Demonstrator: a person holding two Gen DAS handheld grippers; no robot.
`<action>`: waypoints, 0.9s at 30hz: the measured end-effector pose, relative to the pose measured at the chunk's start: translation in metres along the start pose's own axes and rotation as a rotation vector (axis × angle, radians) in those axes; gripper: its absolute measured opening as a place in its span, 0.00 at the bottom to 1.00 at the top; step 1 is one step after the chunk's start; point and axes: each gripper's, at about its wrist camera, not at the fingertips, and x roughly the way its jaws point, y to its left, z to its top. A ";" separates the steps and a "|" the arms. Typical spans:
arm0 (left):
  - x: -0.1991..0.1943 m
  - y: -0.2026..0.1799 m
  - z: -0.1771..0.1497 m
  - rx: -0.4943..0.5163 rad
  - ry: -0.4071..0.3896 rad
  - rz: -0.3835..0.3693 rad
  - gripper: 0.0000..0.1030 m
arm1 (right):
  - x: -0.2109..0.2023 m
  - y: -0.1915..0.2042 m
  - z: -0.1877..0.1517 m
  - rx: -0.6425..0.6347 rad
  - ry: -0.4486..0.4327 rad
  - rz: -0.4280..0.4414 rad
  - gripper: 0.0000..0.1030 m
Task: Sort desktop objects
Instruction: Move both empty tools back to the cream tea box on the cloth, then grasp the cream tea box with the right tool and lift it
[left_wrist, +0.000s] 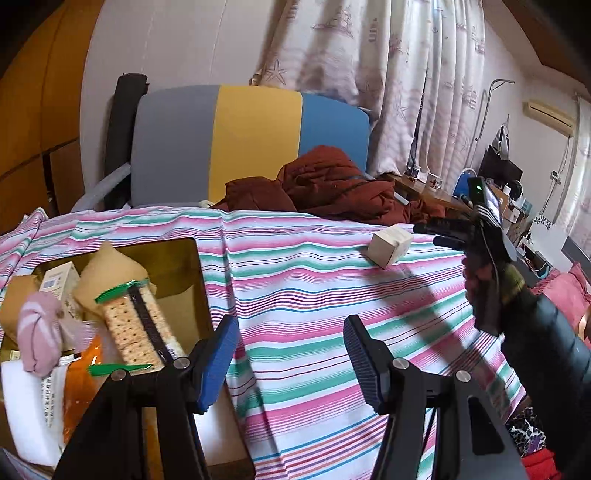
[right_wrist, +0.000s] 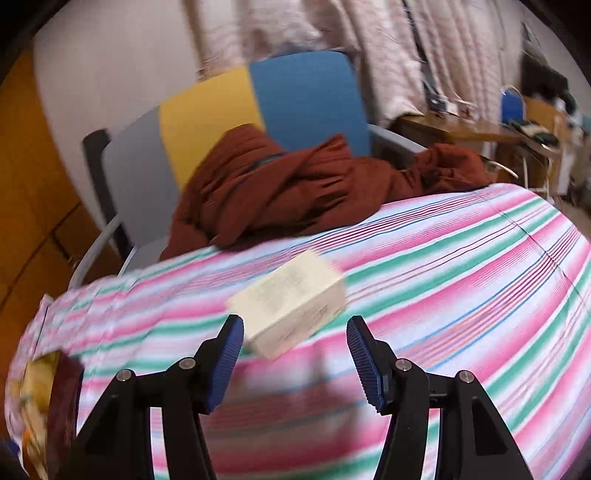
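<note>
Striped cloth (left_wrist: 314, 280) covers the table, with a small cream box (right_wrist: 295, 299) lying on it. Only the left wrist view shows the brown bin (left_wrist: 192, 266) holding crackers (left_wrist: 133, 328). The left gripper (left_wrist: 291, 354) and right gripper (right_wrist: 295, 358) both gape, empty.

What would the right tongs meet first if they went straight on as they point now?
Most likely the cream box lying on the striped cloth: it sits just ahead of the open right tongs, though blur makes depth uncertain.

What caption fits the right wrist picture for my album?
Open right gripper reaching toward a small white box on the striped tablecloth.
</note>
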 end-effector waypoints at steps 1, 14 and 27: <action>0.002 0.001 0.001 -0.003 0.005 0.004 0.58 | 0.007 -0.007 0.007 0.019 0.004 -0.001 0.58; 0.013 0.017 0.003 -0.032 0.028 0.047 0.58 | 0.087 -0.011 0.040 0.076 0.160 0.208 0.65; 0.027 -0.008 0.008 -0.011 0.086 0.010 0.60 | -0.013 0.029 -0.065 -0.031 0.265 0.602 0.66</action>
